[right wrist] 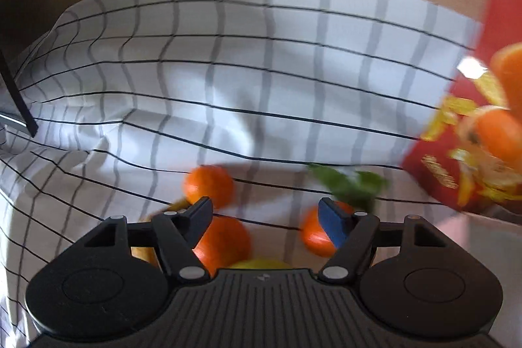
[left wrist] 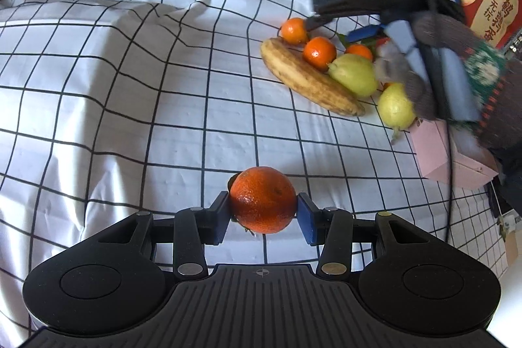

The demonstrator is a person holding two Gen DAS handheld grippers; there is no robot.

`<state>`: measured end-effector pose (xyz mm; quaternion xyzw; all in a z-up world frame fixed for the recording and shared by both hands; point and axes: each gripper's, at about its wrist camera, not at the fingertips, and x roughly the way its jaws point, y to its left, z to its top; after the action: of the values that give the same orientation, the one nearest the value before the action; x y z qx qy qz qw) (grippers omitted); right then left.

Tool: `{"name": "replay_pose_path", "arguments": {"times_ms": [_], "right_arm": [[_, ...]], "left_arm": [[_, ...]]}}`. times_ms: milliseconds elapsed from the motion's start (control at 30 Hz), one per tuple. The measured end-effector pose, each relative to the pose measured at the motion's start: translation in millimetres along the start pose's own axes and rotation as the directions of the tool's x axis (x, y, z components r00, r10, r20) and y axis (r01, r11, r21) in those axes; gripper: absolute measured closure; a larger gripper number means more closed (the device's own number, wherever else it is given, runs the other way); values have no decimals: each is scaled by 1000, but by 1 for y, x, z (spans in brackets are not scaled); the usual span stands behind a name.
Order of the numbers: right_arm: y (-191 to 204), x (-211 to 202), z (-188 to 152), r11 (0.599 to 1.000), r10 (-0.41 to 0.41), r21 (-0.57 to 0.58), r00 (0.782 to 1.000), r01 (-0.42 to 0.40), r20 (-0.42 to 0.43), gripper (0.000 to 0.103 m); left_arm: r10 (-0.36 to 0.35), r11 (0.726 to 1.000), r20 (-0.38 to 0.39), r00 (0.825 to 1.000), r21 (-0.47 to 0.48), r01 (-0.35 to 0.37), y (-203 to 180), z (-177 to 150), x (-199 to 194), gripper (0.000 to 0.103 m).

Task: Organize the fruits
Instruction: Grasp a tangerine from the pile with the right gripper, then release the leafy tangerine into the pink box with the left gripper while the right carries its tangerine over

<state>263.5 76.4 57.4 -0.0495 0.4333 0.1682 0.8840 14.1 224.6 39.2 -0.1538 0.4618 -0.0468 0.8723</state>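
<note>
Low in the middle of the left wrist view, the left gripper (left wrist: 263, 212) has its jaws clamped on a large orange (left wrist: 262, 199), one pad pressed to each side, the fruit carried clear above the checked cloth (left wrist: 130, 106). Toward the upper right of that frame lies the rest of the fruit in a loose heap: a spotted banana (left wrist: 310, 79), three small mandarins, the nearest of them (left wrist: 319, 52) just beside the banana, and two green-yellow pears (left wrist: 354, 74) touching one another's side of the pile.

The right gripper (right wrist: 265, 219) hangs over that heap with its jaws apart and nothing between the pads; in its own blurred view, mandarins (right wrist: 208, 185) show past either finger and leaves (right wrist: 350, 181) lie to the upper right beside a red printed box (right wrist: 456, 152).

I'd judge the sorting is at an early stage: one orange is lifted away from the pile while the other hand lines up for a mandarin. The orange needs a spot on bare cloth well apart from the heap, and the right jaws need to straddle one mandarin without nudging its neighbours.
</note>
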Motion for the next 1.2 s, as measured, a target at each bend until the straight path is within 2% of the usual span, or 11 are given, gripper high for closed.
{"name": "replay_pose_path", "arguments": {"times_ms": [200,333,367,400,500,600,767,967,1067,1200], "right_arm": [[19,29,8,1000,18,19,998,-17,-54,32],[23,38,5,1000,31,9,996,-30,-82,47],[22,38,6,999,37,7,996,-37,-87,56],[22,38,6,999,38,0,995,-38,-91,61],[20,35,5,999,24,-19,995,-26,-97,61],[9,25,5,999,41,11,995,-40,-91,61],[-3,-6,6,997,72,34,997,-71,-41,61],[-16,-73,-9,991,127,30,991,-128,46,61],[-27,-113,-33,990,136,25,988,-139,78,61],[-52,-164,-84,995,89,25,990,-92,110,61]], "left_arm": [[-11,1000,-1,1000,-7,11,4,1,-1,54],[-19,1000,-7,1000,-12,19,7,0,0,54],[-20,1000,-8,1000,-13,20,7,0,1,54],[-20,1000,-9,1000,-12,20,7,0,1,54],[-21,1000,-11,1000,-12,21,7,1,2,54],[-25,1000,-14,1000,-10,25,6,1,4,54],[-39,999,-19,999,7,39,-2,-1,5,54],[-88,996,-29,996,32,89,-20,-1,6,54],[-108,992,-41,993,55,110,-36,0,7,54],[-164,980,-53,985,103,169,-70,4,7,54]]}}
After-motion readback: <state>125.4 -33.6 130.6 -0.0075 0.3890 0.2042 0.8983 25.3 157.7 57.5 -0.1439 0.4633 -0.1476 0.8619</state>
